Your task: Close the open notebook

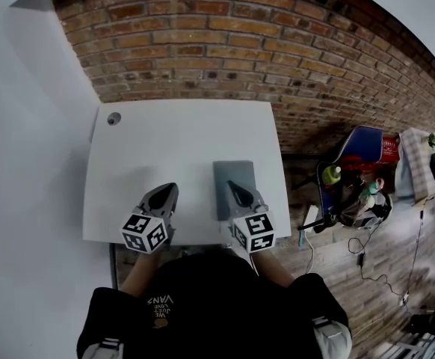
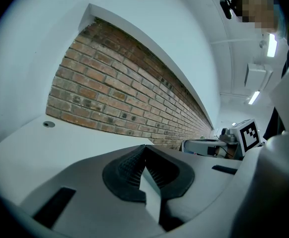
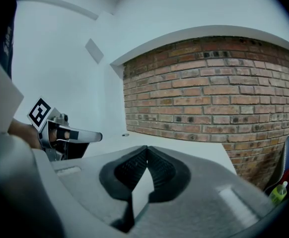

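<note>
Jaws of the left gripper and the right gripper are pressed together (both empty). Notebook lies closed on the desk, below the right jaws.

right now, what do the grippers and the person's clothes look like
Both the left gripper and right gripper have grey bodies that taper to a point, with black ribbed pads inside. Each carries a white cube with black square markers. The person wears a black top with small light print.

The black shirt bears the word "VANS", seen upside down.
</note>
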Demonstrator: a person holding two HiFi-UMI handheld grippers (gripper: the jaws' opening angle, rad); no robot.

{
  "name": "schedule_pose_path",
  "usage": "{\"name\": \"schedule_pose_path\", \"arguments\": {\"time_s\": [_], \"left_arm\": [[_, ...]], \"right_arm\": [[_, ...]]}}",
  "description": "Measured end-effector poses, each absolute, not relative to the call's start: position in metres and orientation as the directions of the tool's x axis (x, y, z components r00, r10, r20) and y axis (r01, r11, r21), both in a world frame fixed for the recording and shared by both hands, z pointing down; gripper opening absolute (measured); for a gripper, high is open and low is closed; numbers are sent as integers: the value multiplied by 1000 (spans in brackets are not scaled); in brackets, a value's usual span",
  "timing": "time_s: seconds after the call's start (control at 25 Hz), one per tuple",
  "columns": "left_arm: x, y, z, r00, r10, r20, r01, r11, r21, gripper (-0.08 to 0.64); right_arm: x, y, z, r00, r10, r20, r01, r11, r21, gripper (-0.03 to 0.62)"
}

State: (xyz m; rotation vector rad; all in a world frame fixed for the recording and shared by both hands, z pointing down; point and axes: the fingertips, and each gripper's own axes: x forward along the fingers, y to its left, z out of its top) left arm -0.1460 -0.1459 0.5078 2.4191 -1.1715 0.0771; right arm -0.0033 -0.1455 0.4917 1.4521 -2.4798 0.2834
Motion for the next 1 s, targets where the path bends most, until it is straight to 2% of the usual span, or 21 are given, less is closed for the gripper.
{"name": "schedule_pose_path", "arguments": {"time_s": [1.0], "left_arm": [[-150,-141,512,652,-719,240,-745,-550,377,6]], "right_arm": [[-6,-141,494,-444,-835,325,-886,462,-21,-3]]}}
